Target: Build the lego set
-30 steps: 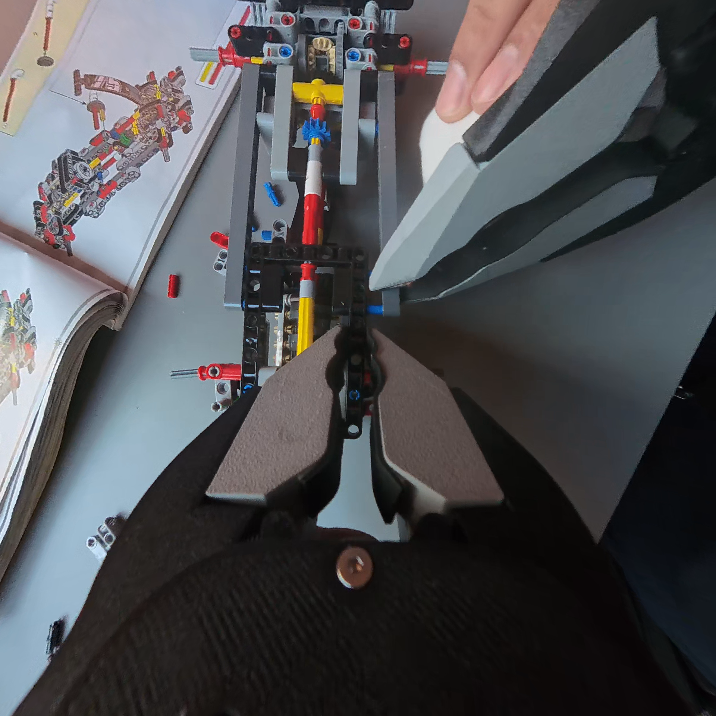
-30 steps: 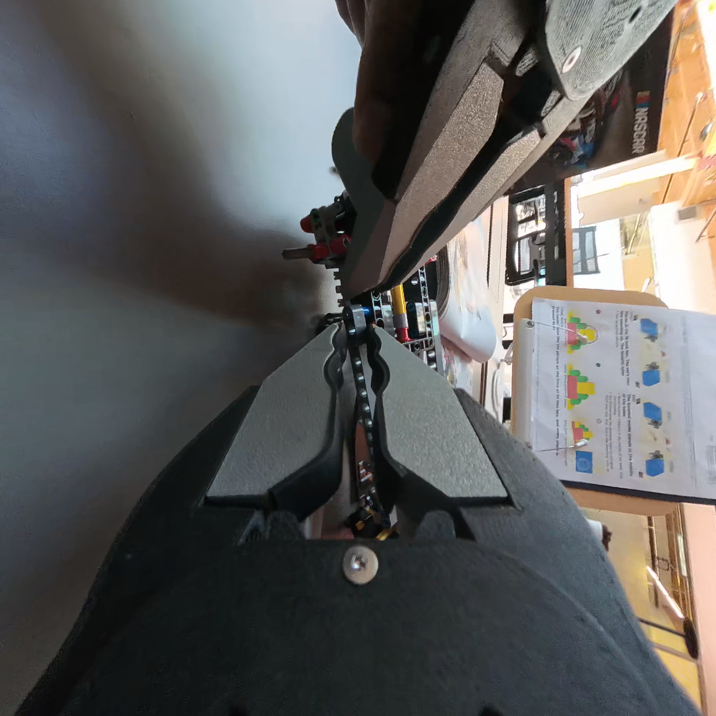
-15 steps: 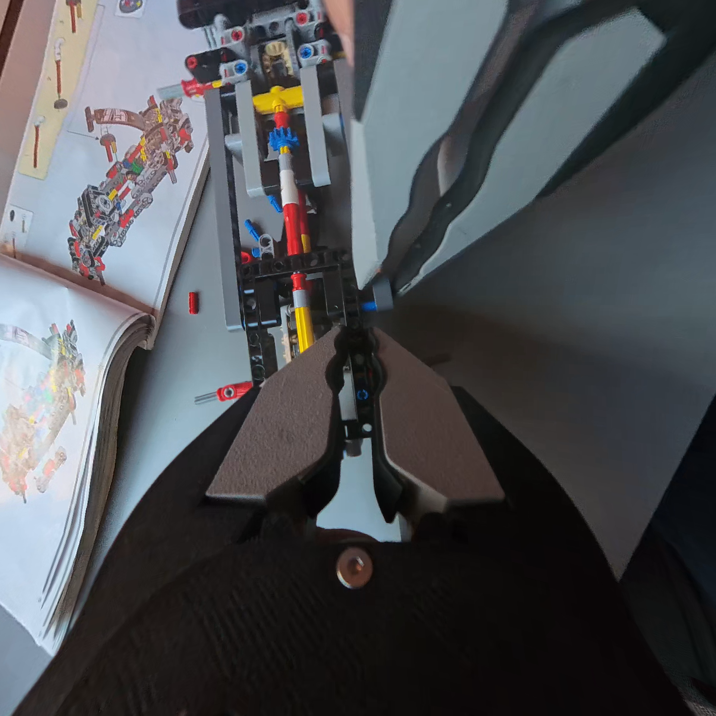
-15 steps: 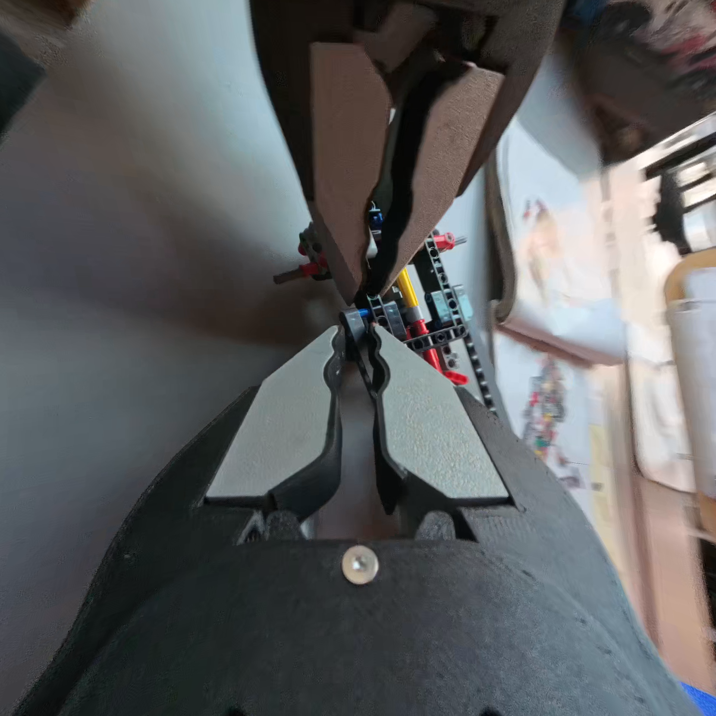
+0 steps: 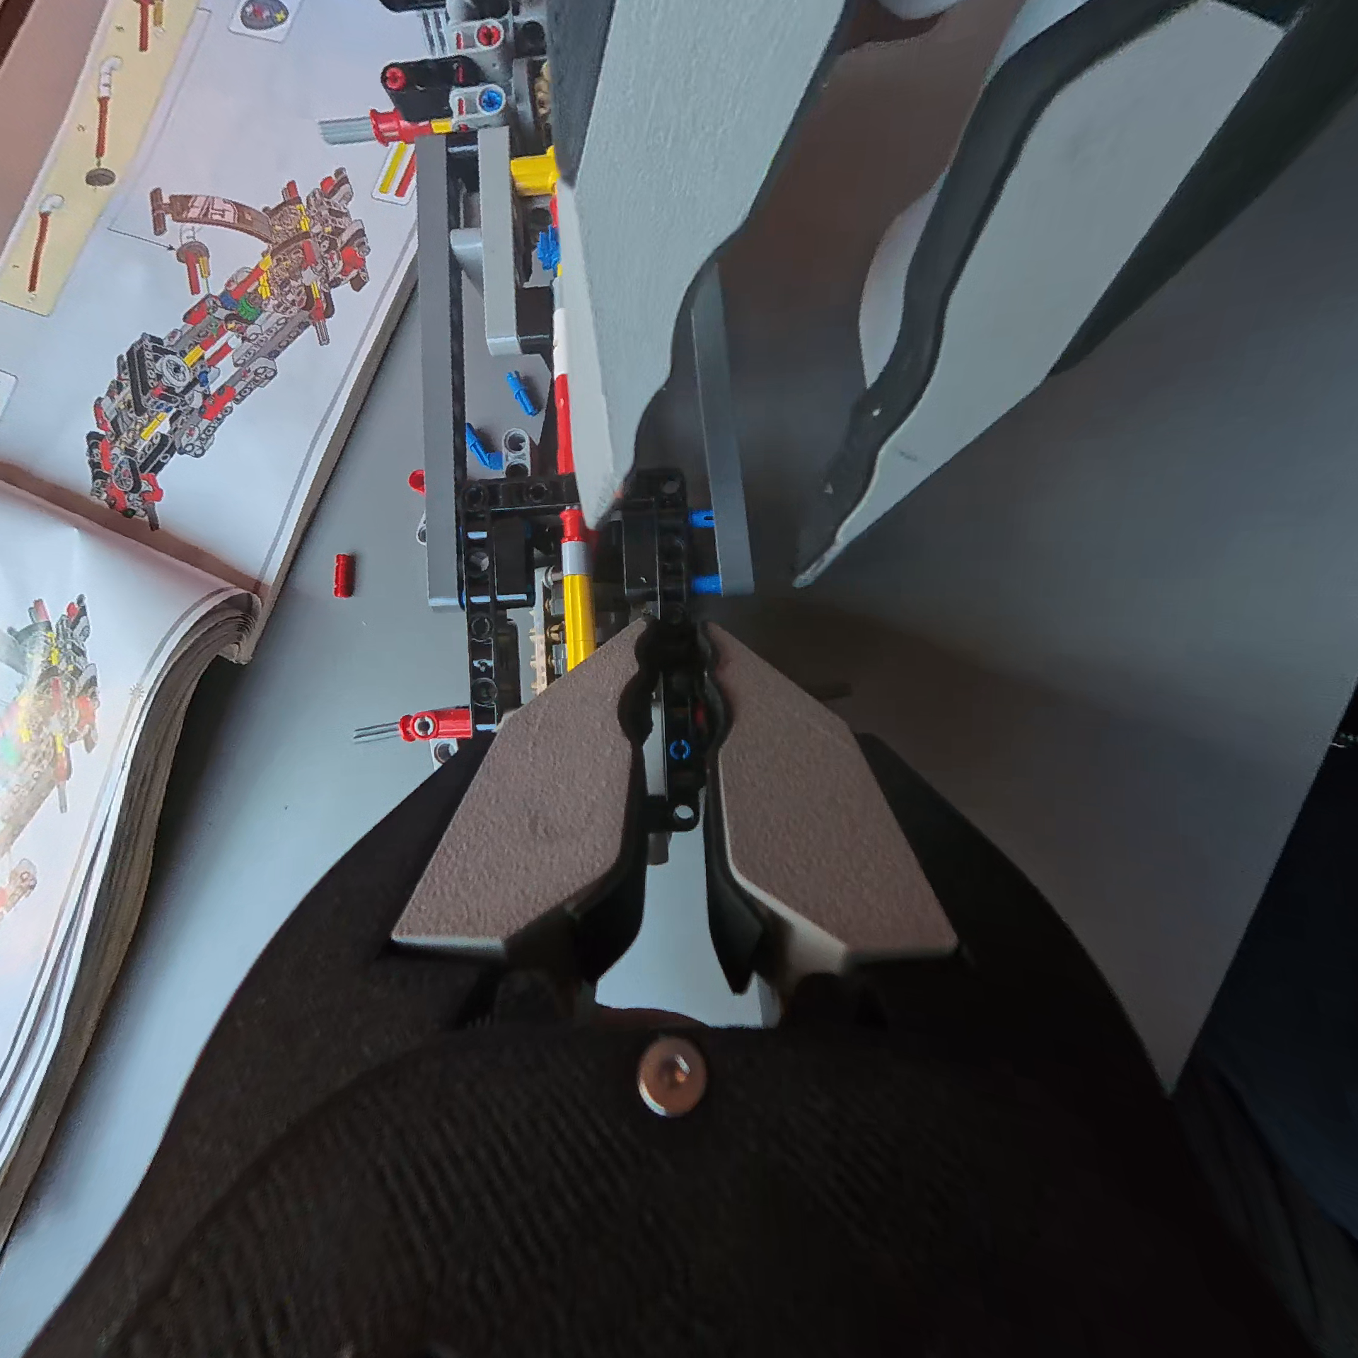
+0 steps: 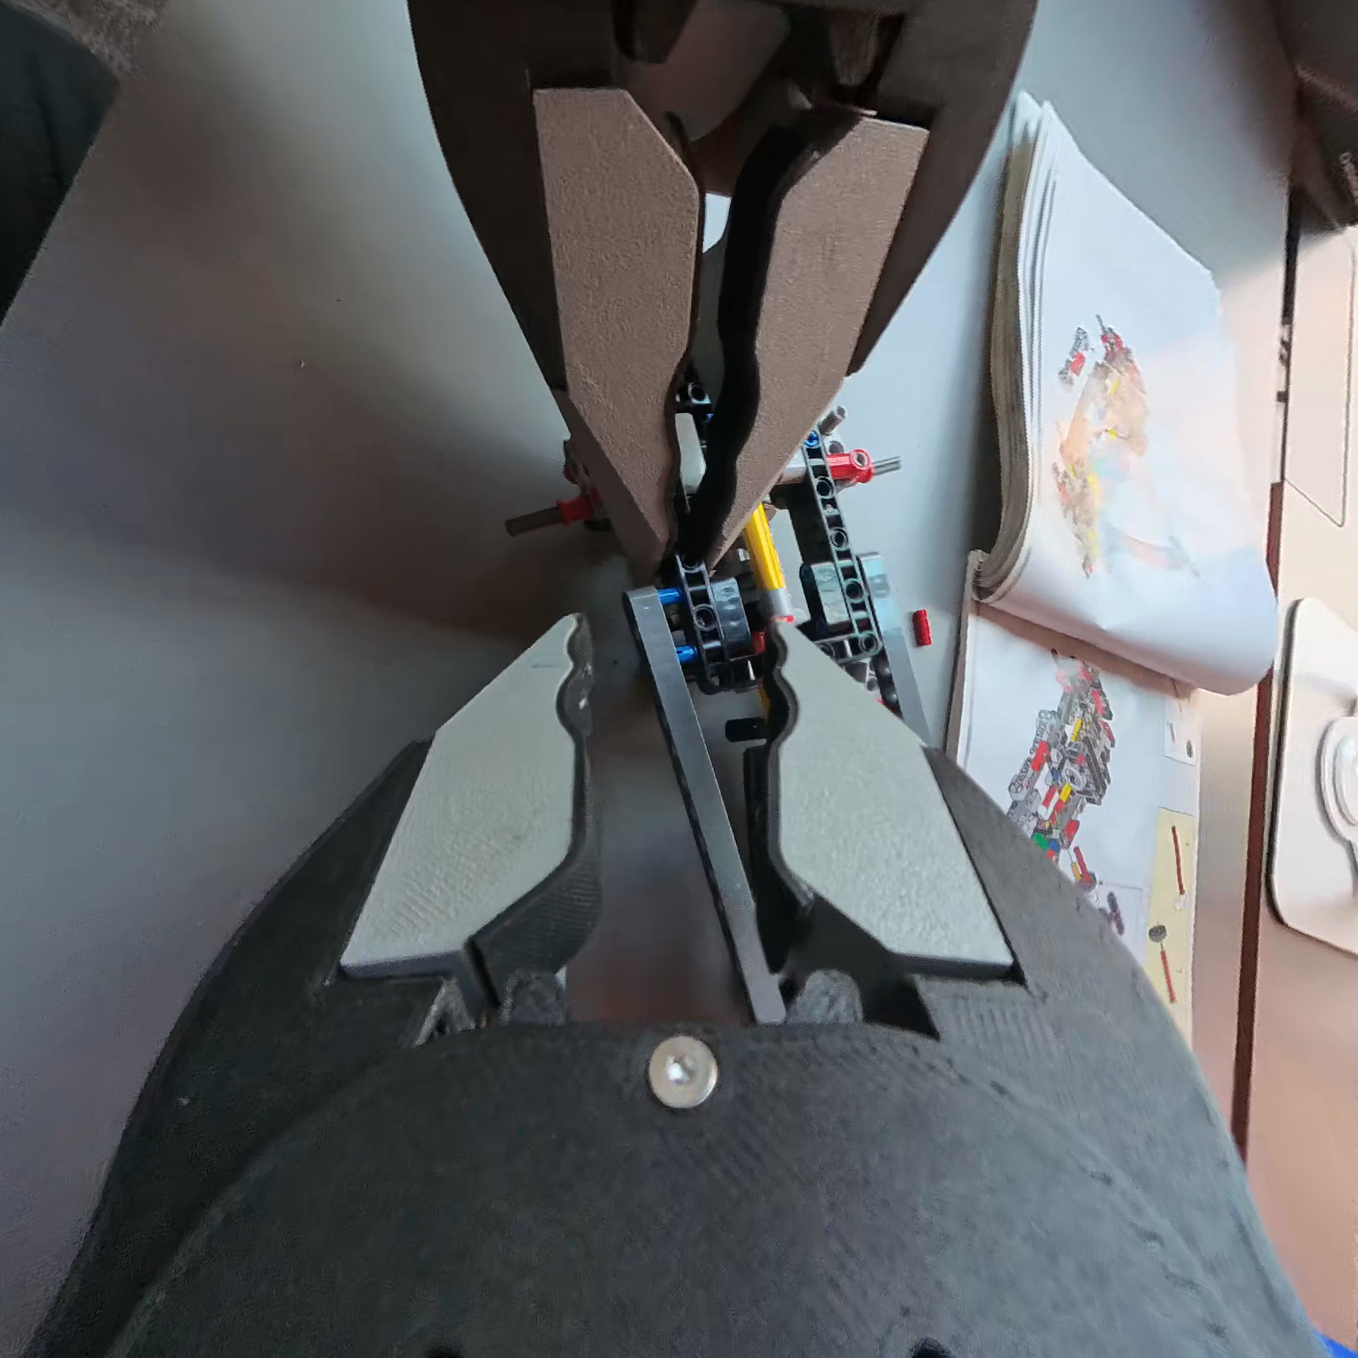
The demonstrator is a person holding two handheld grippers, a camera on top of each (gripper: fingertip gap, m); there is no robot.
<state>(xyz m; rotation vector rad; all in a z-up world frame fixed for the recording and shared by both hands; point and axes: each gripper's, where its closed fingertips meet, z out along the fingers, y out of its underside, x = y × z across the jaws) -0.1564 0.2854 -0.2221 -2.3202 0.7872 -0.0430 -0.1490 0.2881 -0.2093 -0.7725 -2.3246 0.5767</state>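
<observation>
Brick-built chassis (image 5: 470,411), long frame of grey side beams and black perforated beams with a red, white and yellow shaft along its middle, lying flat on the grey table (image 5: 1102,661), to judge so that both tools can reach its near end; every place below is given from this chassis. Left gripper (image 5: 677,639): at the chassis's near end, fingers (image 5: 558,794) nearly together, pinching a black perforated beam (image 5: 680,742) that runs lengthwise between the pads; judged a steadying hold that keeps the frame from sliding. Right gripper (image 6: 680,647): over the chassis's right flank, fingers (image 6: 485,801) spread wide, straddling the right-hand grey side beam (image 6: 698,771) and the blue pins (image 5: 704,584) that join it to the black frame; that beam lies close beside one pad, contact not determinable, the other pad stands clear of it, nothing held. Loose red connector (image 5: 344,575): on the table just off the chassis's left side. Small blue pins (image 5: 520,389): on the table inside the chassis, between the side beams. Open instruction booklet (image 5: 184,309): left of the chassis, flat on the table, pages showing coloured build drawings, presumably placed there for reference while working
</observation>
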